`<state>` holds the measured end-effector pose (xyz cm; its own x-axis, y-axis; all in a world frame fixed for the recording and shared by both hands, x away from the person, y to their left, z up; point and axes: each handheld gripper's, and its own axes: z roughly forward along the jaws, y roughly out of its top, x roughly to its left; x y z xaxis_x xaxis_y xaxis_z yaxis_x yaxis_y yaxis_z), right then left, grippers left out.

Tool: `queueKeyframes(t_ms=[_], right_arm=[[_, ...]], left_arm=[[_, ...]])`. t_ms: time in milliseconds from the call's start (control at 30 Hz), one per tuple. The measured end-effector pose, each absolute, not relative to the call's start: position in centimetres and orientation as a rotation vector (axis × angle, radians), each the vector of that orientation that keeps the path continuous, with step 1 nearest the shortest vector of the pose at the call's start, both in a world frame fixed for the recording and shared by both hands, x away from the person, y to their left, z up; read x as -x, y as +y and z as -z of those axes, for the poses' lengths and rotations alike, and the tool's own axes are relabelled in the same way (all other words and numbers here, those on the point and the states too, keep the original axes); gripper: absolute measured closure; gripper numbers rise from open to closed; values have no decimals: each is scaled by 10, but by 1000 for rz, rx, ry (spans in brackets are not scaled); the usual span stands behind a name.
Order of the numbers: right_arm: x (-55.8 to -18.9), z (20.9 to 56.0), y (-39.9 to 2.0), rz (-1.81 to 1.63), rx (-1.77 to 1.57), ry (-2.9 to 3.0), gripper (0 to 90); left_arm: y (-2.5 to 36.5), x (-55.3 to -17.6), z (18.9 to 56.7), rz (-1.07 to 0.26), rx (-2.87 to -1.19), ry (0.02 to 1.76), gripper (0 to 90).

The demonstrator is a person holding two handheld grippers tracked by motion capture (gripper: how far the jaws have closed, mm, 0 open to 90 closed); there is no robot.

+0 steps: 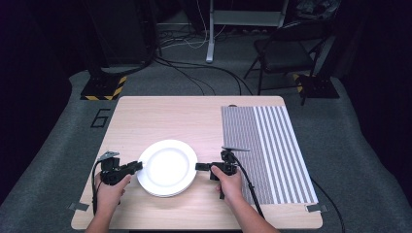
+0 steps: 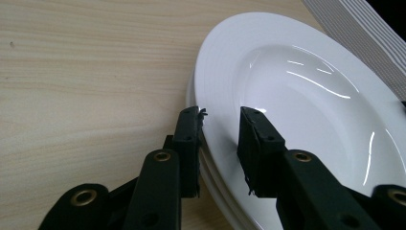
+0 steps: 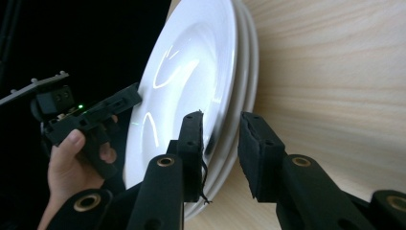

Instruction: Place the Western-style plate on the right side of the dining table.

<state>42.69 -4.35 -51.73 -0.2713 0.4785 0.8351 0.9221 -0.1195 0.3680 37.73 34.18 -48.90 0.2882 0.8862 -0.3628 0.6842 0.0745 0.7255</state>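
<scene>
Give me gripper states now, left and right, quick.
Left gripper: open, jaws straddling the rim of the top round white ceramic plate, not clamped.
Right gripper: open, jaws straddling the opposite rim of the plate stack.

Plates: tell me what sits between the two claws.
The white plates, a stack, lie between the left claw and the right claw, each open at an opposite rim; the high view shows it.

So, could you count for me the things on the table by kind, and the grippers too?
Plates: 3, white, in one stack
Striped mat: 1
Grippers: 2, the left gripper and the right gripper, each with open jaws astride the stack's rim
Total: 6
</scene>
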Motion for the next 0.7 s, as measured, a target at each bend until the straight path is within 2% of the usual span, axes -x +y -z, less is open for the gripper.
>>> queueKeyframes(t_ms=[100, 300, 700], right_arm=[[-425, 517, -41, 1360, 1548, -1703, 684], [-424, 513, -42, 1393, 1525, -1692, 674], [-423, 515, -38, 1371, 1487, -1648, 673]], left_arm=[[340, -377, 488, -316, -1697, 1439, 713], [348, -375, 487, -270, -1650, 1443, 764], [346, -375, 489, -295, -1672, 1431, 825]])
